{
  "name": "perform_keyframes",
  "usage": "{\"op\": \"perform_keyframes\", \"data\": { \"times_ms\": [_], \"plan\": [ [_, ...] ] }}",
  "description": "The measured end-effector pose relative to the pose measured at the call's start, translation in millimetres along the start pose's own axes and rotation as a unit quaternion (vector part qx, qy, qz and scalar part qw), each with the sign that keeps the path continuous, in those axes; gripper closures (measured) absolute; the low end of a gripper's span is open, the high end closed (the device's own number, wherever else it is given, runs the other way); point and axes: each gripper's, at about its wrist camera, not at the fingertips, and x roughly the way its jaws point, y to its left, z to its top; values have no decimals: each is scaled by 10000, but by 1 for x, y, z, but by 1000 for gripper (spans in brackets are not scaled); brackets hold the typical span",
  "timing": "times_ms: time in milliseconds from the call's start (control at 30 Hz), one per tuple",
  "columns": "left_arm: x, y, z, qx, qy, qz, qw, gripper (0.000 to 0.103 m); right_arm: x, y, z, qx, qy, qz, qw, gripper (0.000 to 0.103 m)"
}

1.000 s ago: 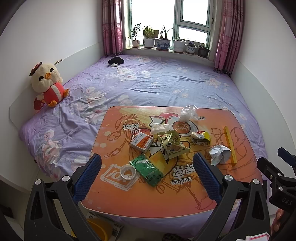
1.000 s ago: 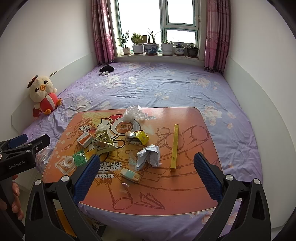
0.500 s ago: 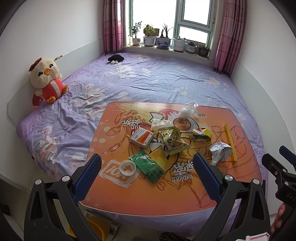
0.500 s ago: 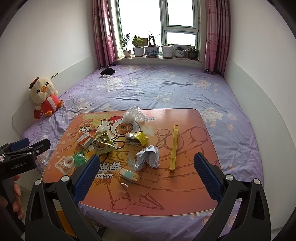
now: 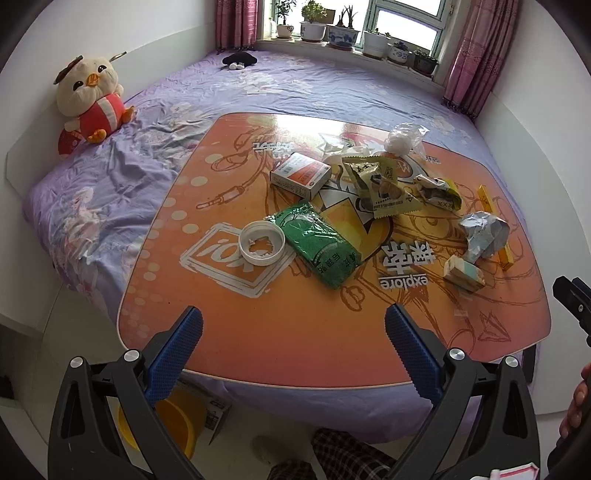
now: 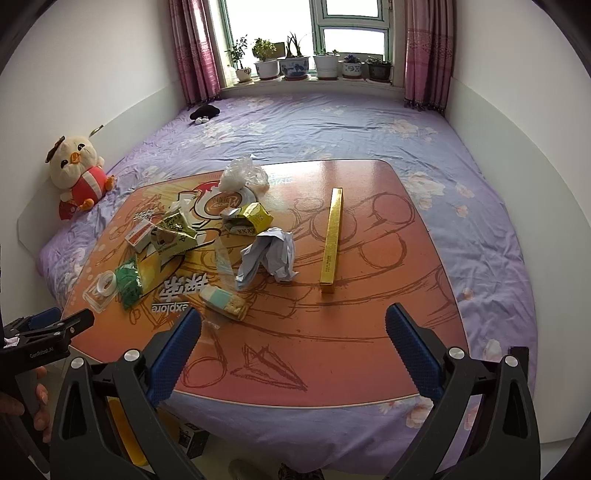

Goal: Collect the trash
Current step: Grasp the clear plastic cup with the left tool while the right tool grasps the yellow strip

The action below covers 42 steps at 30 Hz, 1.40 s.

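Trash (image 5: 384, 188) strewn across tabletop (image 5: 236, 332), none collected. Left hand-held gripper (image 5: 293, 332) and right hand-held gripper (image 6: 293, 332) held near edge, jaws apart, ready for grabbing.

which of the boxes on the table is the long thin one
The yellow box, a narrow stick lying flat and alone right of the crumpled paper; the orange-and-white box is short and squat.

I saw daylight from blown-out window (image 6: 347, 22); glare on tabletop (image 5: 295, 122); strong fisheye bending, dark vignette at corners; focus sharp.
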Motion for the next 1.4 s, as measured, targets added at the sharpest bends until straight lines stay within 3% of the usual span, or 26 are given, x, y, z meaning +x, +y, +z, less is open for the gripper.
{"op": "perform_keyframes", "data": {
  "times_ms": [200,367,433,767,1100,1267,1400],
  "plan": [
    [35,0,17,-243,244,56,9994,5,31,-17,17,100,160,-185,9997,15],
    [53,-7,36,-363,216,199,9989,6,55,-29,35,167,284,-327,9989,21],
    [56,-5,41,-481,162,254,9984,10,64,-34,43,219,322,-326,9987,22],
    [63,31,39,-817,56,685,9943,10,95,-40,55,208,498,-244,9982,22],
    [66,26,39,-559,-20,886,9945,9,114,-52,60,256,583,-396,9972,23],
    [70,20,41,-488,-61,852,9951,4,132,-52,61,169,749,-412,9962,41],
    [72,23,43,-474,-48,826,9954,4,140,-45,62,18,738,-396,9965,41]
  ]
}}
